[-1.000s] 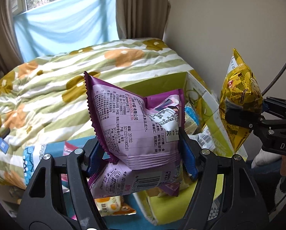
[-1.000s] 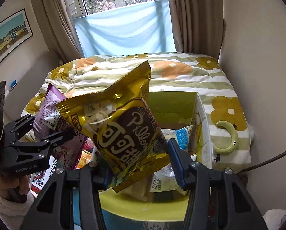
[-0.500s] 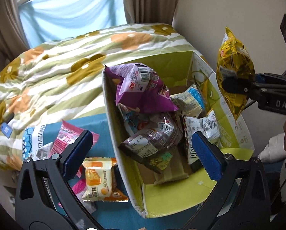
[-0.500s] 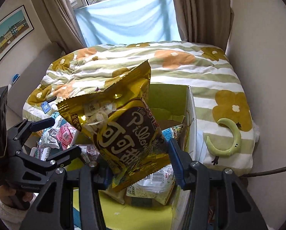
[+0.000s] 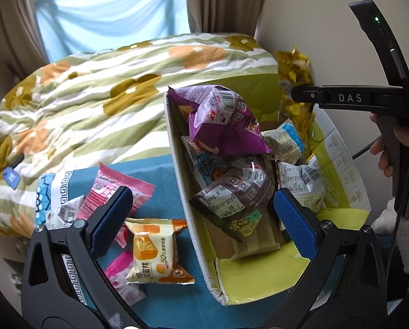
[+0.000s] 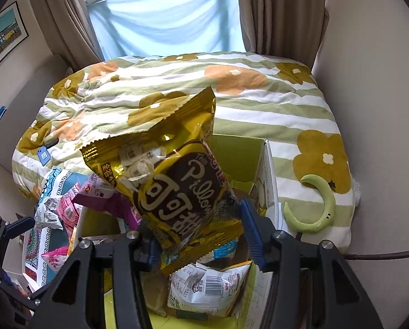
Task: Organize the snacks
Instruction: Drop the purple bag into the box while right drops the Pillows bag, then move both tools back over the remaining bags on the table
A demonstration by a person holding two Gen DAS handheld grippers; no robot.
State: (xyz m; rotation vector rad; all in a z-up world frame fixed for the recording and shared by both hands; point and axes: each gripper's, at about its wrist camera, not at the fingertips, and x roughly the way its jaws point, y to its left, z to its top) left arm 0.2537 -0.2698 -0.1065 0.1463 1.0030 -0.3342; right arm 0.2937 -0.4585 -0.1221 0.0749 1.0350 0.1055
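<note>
Left wrist view: my left gripper (image 5: 199,213) hangs spread and empty above the box (image 5: 177,164); purple packet (image 5: 226,120) lies inside.

Right wrist view: my right gripper (image 6: 197,241) clamps the gold bag (image 6: 171,192) over the box; next I'd lower and release.

"Pillow" on gold bag (image 6: 177,192); "DAS" on right tool (image 5: 349,98)

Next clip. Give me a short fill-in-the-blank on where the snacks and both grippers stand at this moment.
1. The right gripper is shut on the ____ bag.
2. The left gripper is open and holds ____.
3. The purple bag lies inside the ____.
4. The orange cake pack lies on the blue cloth, ____ the box.

Missing words: gold; nothing; box; outside
</note>
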